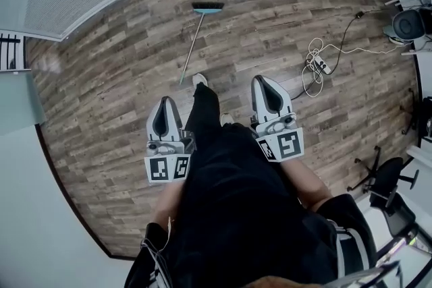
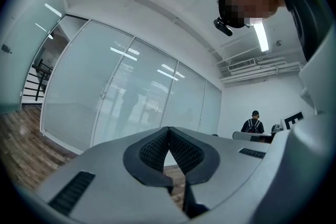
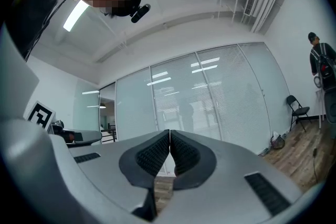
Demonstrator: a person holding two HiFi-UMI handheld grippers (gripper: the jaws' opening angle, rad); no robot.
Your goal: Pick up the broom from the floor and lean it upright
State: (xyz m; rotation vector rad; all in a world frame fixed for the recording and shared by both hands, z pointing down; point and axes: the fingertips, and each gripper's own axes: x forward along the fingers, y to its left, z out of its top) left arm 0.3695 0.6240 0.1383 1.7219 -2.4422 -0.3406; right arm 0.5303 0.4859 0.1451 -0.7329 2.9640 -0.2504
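Looking steeply down in the head view onto a wooden floor (image 1: 101, 111) and seeing the broom (image 1: 194, 44) lying flat in the upper middle of the frame, teal head toward the top edge, thin handle slanting down and left, well apart from both claws. Holding the left gripper (image 1: 165, 101) and the right gripper (image 1: 266, 81) at centre frame, on either side of a dark trouser leg (image 1: 206, 111), with a pale shoe (image 1: 199, 79) showing just above and between them, near the lower end of the handle. Noting a white power strip (image 1: 320, 64) with looped cables lying at right of centre. Looking along the left gripper (image 2: 168, 128) in its own view: clenched, ribbed pads meeting at the tips, gripping nothing, pointing at a glass wall (image 2: 131, 97), with a seated person (image 2: 254, 122) showing at right. Looking along the right gripper (image 3: 170, 132) in its own view: likewise clenched on nothing, pads pressing together, facing glass panels (image 3: 210, 97), with a folding chair (image 3: 298, 107) standing at right.
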